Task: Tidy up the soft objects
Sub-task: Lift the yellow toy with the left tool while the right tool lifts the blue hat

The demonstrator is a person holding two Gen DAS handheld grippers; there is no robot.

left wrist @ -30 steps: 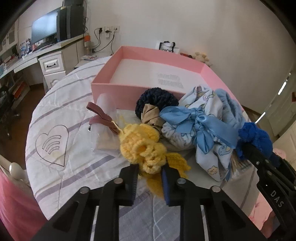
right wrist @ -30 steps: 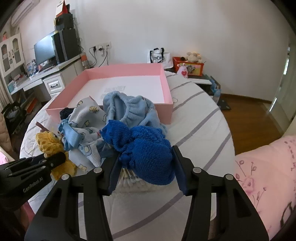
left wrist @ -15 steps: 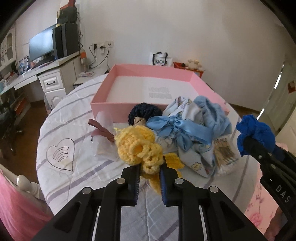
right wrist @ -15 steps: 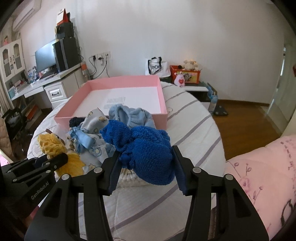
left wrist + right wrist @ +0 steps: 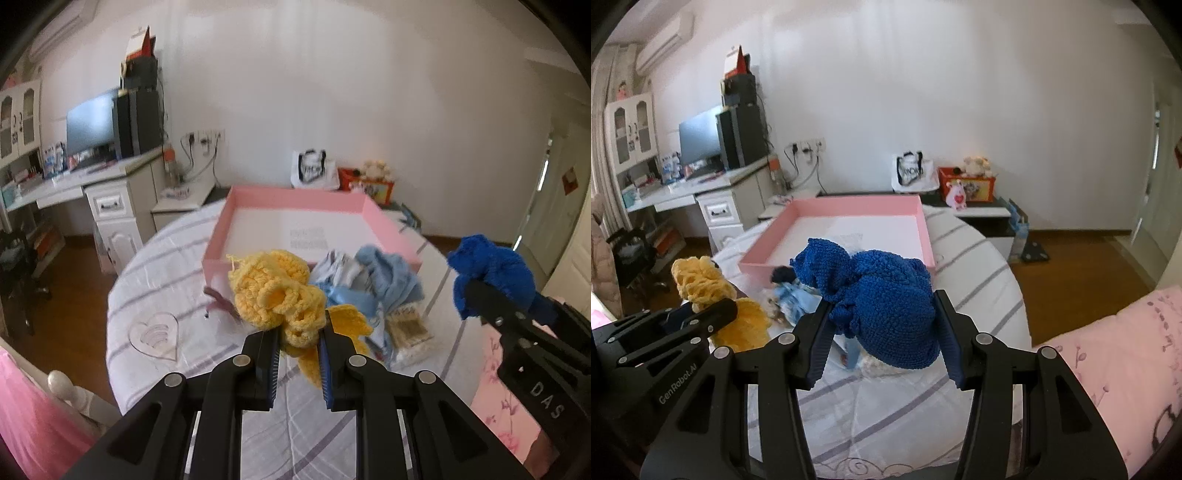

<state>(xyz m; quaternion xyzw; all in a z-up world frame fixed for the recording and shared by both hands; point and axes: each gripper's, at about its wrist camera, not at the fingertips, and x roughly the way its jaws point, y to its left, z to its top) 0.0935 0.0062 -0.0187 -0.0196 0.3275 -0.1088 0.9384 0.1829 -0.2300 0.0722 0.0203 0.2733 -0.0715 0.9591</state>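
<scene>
My left gripper [image 5: 298, 334] is shut on a yellow crocheted piece [image 5: 275, 295] and holds it above the round table; it also shows in the right wrist view [image 5: 701, 282]. My right gripper [image 5: 882, 325] is shut on a dark blue knitted piece [image 5: 886, 295], lifted above the table; it also shows in the left wrist view [image 5: 491, 267]. An empty pink box [image 5: 388, 221] stands at the far side of the table. A pile of light blue soft items [image 5: 376, 277] lies in front of the box.
The table [image 5: 166, 266] has a white cloth with purple stripes. A brown hair clip [image 5: 221, 299] and a packaged item [image 5: 408, 328] lie near the pile. A desk with a monitor [image 5: 92, 129] stands at the left. Pink bedding [image 5: 1108, 354] lies at the right.
Both grippers have risen and pulled back from the table with their pieces. The yellow piece and the blue piece now hang clear of the pile.
</scene>
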